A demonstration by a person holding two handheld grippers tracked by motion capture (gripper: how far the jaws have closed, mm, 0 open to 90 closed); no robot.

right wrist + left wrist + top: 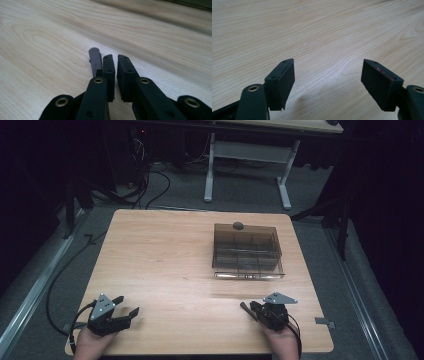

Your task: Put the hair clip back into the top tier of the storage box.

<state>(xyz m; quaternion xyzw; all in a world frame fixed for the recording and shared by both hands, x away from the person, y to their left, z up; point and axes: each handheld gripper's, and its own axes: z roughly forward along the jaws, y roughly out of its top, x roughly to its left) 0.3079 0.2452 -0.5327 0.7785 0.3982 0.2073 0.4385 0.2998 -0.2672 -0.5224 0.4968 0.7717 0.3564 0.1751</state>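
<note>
A: Wooden table (165, 265) was under both grippers, w/ dark floor and cables behind it. What was the work thing?

B: I judged it was the smoky plastic box (246, 251) w/ compartments, on the far right part of the table. A small dark knob (238, 225) sat at its back edge, and a clear strip, perhaps a lid edge, lay along its front.

A: How would it handle?

B: Probably light and stiff, but smooth walls, so slippery. Thin plastic can crack, so no hard squeeze. Best hold, I think, is on a side wall or the rim. If the knob belongs to a lid, I could not tell.

A: And the grippers?

B: Left gripper (123, 314) lay near the front left corner, jaws spread wide, nothing between them. Right gripper (250, 308) lay near the front right; in the right gripper view its jaws were almost closed, only a thin gap, holding nothing. A dark flat piece (95, 61) showed just beside its left jaw; I could not tell what it was.

A: Anything in the way?

B: No, bare wood between grippers and box. Both were well apart from it.
</note>
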